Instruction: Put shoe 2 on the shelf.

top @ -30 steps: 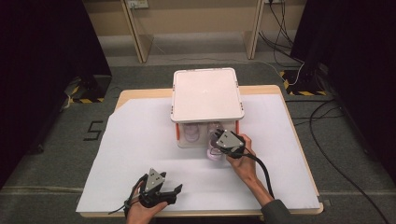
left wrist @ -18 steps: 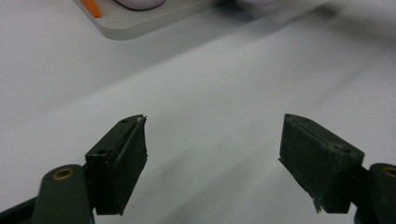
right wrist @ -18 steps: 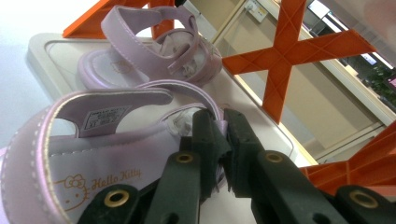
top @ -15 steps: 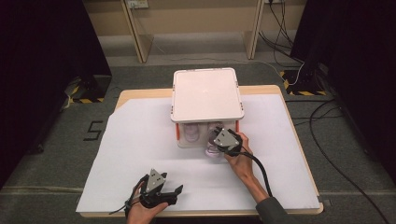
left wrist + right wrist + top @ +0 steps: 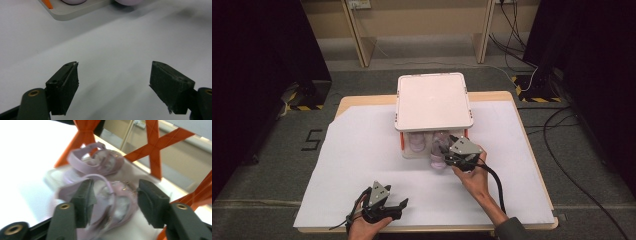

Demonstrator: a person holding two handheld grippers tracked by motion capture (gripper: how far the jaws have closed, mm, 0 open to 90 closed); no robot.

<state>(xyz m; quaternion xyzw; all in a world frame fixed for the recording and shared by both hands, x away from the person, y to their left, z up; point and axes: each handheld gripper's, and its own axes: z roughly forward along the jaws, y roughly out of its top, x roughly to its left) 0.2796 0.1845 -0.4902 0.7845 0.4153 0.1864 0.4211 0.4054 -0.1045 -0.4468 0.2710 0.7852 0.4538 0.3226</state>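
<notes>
Across the wooden table [image 5: 343, 103] lies a white sheet [image 5: 357, 165], and on its far middle stands the white rack [image 5: 432, 100] with orange cross-braces [image 5: 160, 143] (my landmark for the rest). Under its flat top, on the lower shelf, I see a pair of lilac sandals [image 5: 100, 162], the nearer one jutting past the rack's front edge. My right gripper [image 5: 450, 150] is at that front edge, right of centre; its jaws stand apart on either side of the near sandal [image 5: 115, 202], and I cannot tell whether they touch it. My left gripper [image 5: 400, 203] rests well in front of the rack, to its left, jaws spread wide over bare sheet.
</notes>
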